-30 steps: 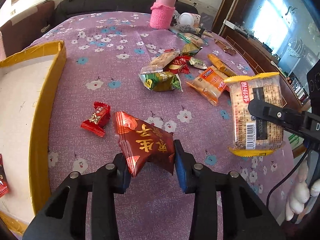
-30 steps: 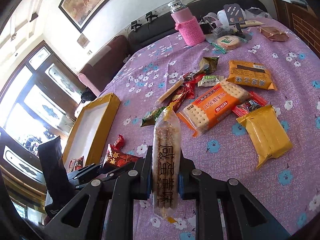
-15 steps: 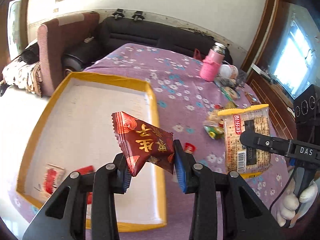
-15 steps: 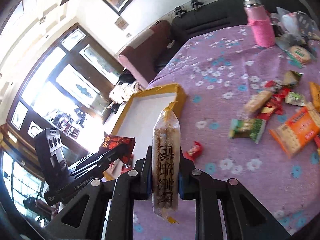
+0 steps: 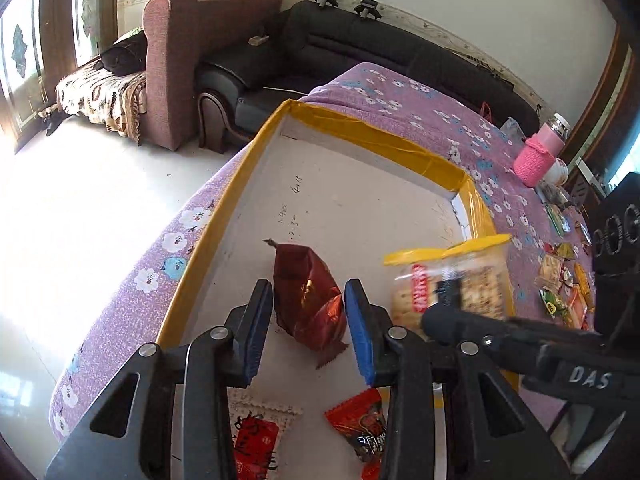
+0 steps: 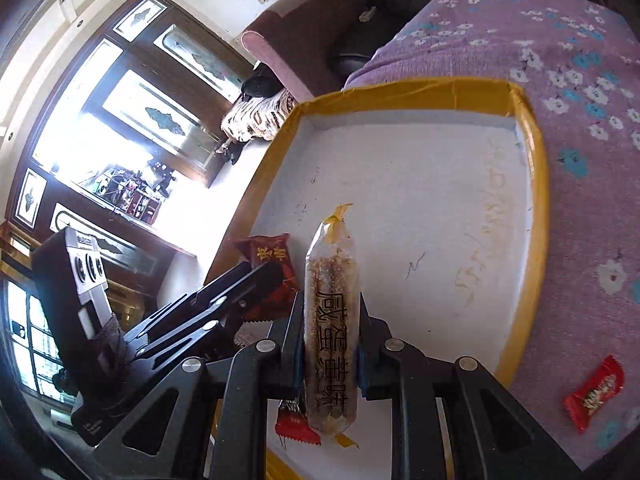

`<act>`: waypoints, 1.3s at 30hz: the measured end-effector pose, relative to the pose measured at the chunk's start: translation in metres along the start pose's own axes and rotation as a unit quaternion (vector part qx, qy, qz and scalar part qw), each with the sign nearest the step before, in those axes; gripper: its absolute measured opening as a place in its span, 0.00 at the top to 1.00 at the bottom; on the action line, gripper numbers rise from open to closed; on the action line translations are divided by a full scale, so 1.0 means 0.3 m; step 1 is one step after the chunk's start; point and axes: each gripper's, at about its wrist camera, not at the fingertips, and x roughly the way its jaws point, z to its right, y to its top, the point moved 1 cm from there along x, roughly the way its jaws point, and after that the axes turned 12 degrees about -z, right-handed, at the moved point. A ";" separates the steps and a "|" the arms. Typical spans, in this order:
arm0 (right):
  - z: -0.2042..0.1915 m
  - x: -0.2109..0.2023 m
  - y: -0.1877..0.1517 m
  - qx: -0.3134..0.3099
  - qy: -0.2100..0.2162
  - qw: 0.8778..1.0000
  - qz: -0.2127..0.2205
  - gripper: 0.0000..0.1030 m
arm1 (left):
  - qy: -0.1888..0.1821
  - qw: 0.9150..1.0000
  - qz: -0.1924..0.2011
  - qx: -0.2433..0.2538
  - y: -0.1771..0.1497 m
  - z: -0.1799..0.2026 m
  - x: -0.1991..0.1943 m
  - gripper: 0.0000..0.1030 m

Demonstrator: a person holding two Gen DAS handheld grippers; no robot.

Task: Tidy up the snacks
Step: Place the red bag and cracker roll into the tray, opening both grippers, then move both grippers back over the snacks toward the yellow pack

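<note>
My left gripper is open over the yellow-rimmed white tray. The dark red snack packet lies on the tray floor between the blue pads, free of them. My right gripper is shut on a clear cracker packet with yellow ends and holds it upright above the tray. That packet and the right gripper show at the right of the left wrist view. The dark red packet and the left gripper show at the left of the right wrist view.
Two red snacks lie at the tray's near end. A small red candy lies on the purple flowered cloth beside the tray. Several snacks and a pink bottle sit far right. Sofas stand beyond the table.
My left gripper has come down over the tray, opened and let go of the dark red packet. My right gripper has carried the cracker packet over the tray.
</note>
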 end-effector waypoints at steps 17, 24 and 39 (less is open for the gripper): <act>0.083 -0.368 -0.196 -0.015 -0.077 0.988 0.134 0.45 | -0.144 0.984 0.094 -0.041 -0.145 0.098 -0.298 0.44; 0.155 -0.530 -0.331 -0.001 -0.064 0.982 0.175 0.44 | -0.176 0.978 0.114 0.000 -0.221 0.282 -0.453 0.36; 0.154 -1.096 -0.708 -0.020 -0.116 0.945 0.305 0.44 | -0.258 0.943 0.199 0.065 -0.288 0.426 -1.009 0.31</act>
